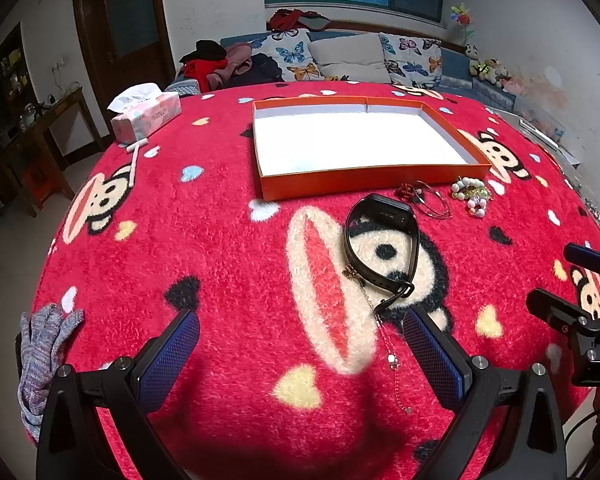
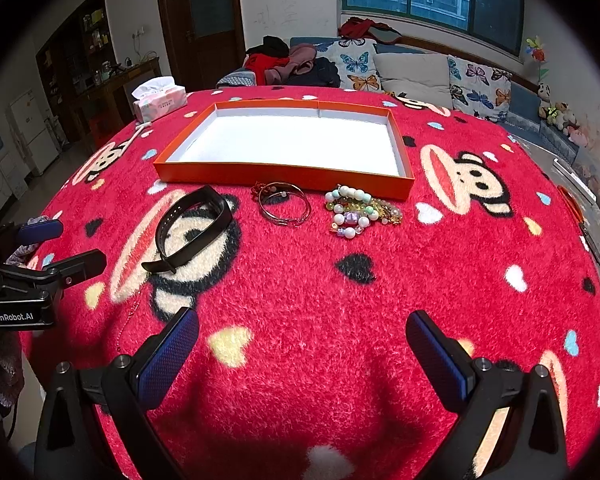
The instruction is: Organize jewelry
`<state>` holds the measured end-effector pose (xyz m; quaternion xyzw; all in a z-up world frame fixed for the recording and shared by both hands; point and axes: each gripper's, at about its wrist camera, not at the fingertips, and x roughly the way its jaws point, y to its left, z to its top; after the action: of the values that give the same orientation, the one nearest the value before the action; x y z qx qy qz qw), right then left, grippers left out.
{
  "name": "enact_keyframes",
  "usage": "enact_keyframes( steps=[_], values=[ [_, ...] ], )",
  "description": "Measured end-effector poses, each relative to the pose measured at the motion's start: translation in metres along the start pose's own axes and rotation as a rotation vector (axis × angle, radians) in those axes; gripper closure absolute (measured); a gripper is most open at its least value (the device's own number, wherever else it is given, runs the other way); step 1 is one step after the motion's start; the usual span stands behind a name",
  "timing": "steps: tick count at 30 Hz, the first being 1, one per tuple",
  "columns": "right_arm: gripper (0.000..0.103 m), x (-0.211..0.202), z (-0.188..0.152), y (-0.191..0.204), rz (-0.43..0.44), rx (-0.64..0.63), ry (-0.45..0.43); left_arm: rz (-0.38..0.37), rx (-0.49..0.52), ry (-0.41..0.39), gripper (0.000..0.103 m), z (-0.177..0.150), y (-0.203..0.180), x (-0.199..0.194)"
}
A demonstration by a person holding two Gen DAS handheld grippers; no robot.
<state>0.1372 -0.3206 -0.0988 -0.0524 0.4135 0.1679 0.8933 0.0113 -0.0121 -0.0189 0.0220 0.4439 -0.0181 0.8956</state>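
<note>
Beside watch (image 1: 380, 240), thin chain (image 1: 384, 336) — faint

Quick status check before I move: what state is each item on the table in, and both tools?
Orange tray: empty, white lining bare.
Black watch band: on the blanket, outside the tray, strap buckled in a loop.
Thin chain: stretched out on the blanket by the band.
Bangles: lying flat before the tray.
Bead bracelets: heaped before the tray.
Tissue box: open, tissue sticking out.
Left tool: open, holding nothing.
Right tool: open, holding nothing.
</note>
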Motion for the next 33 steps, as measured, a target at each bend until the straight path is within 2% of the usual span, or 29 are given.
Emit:
enact_keyframes(
  steps=[17,33],
  values=[
    [0.0,0.004,-0.001,0.0,0.003,0.001,0.007,-0.019,0.018,0.007,0.0,0.005,0.0,0.008],
    [0.0,0.015,0.005,-0.007,0.015,0.005,0.03,-0.115,0.09,0.027,0.0,0.035,-0.021,0.03]
  ],
)
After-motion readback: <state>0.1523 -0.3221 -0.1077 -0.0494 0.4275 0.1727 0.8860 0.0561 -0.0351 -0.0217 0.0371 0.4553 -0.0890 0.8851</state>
